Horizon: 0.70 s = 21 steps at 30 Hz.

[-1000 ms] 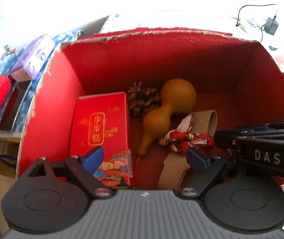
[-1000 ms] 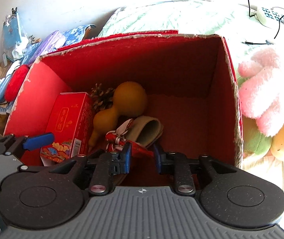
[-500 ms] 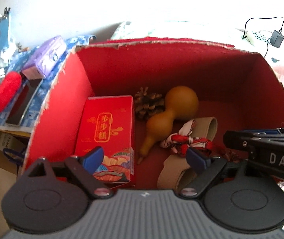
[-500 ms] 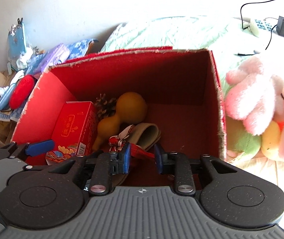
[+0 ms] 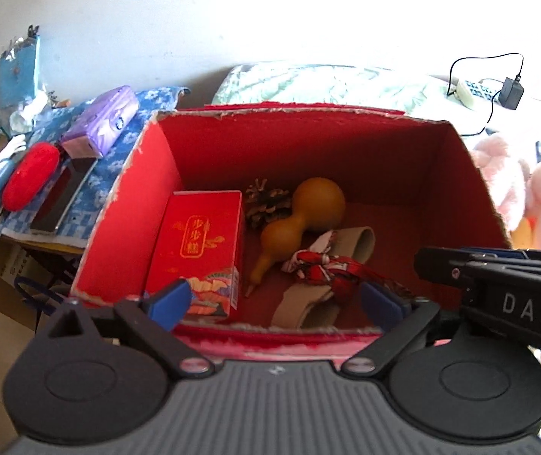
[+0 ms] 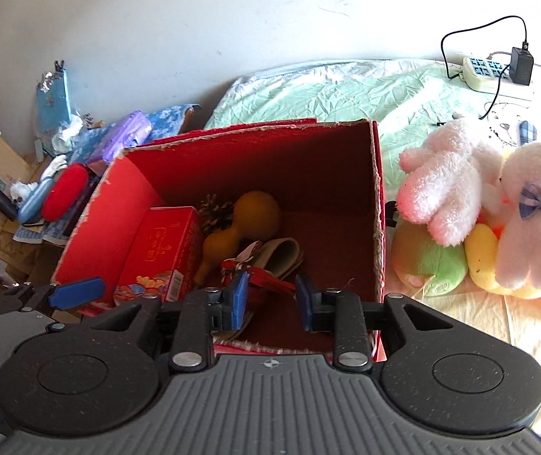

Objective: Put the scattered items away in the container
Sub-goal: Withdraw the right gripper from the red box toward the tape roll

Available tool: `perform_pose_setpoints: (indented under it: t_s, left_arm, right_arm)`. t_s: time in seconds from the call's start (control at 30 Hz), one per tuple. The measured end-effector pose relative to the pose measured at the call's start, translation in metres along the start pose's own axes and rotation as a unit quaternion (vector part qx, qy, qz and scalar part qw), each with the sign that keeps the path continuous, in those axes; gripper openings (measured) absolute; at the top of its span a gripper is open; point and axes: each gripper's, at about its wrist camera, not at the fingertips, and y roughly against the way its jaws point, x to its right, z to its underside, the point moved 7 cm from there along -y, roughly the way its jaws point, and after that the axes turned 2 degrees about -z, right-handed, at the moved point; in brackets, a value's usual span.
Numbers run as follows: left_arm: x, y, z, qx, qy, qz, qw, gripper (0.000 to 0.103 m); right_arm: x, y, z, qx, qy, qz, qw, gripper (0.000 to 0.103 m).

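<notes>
change: both hand-held grippers pull back and up from open red cardboard box (image 6: 378, 204); whole box now visible
left hand-held gripper (image 5: 272, 301): wide open, empty
right hand-held gripper (image 6: 270, 299): partly open, empty
box contents: tan gourd (image 5: 300, 223), red printed carton (image 5: 196, 246), pinecone (image 5: 266, 201), red patterned scarf (image 5: 323, 269)
task: those items stowed; pink-white plush toys (image 6: 479, 197) remain on bed, right

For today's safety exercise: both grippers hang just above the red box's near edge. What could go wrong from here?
1. The red patterned strap trails up near the right gripper; it might snag and drag back out.
2. Either gripper, especially the left gripper, may knock the red box, whose rim is torn.
3. The gourd leans on the pinecone and might roll if bumped.
</notes>
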Motion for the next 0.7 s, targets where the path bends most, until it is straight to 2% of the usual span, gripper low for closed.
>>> perform_pose_setpoints:
  t_s: [0.1, 0.17, 0.5, 0.57, 0.7]
  left_arm:
    - [0.002, 0.014, 0.003, 0.018, -0.004, -0.02, 0.9996, 0.1]
    - [0.003, 0.024, 0.004, 0.025, -0.002, -0.026, 0.9993, 0.102]
    - [0.0, 0.05, 0.028, 0.033, 0.003, -0.048, 0.9983, 0.102]
    - [-0.003, 0.052, 0.034, 0.033, 0.005, -0.047, 0.9983, 0.102]
    - [-0.02, 0.058, 0.05, 0.043, 0.026, -0.021, 0.9985, 0.102]
  right_arm:
    - [-0.002, 0.012, 0.004, 0.014, 0.004, -0.004, 1.0, 0.034]
    - [-0.004, 0.019, 0.006, 0.022, 0.007, -0.009, 1.0, 0.042]
    - [-0.015, 0.041, 0.03, 0.038, 0.021, -0.032, 0.999, 0.043]
    - [-0.016, 0.045, 0.036, 0.044, 0.017, -0.031, 0.998, 0.043]
    - [-0.018, 0.044, 0.048, 0.045, 0.02, -0.039, 0.998, 0.043]
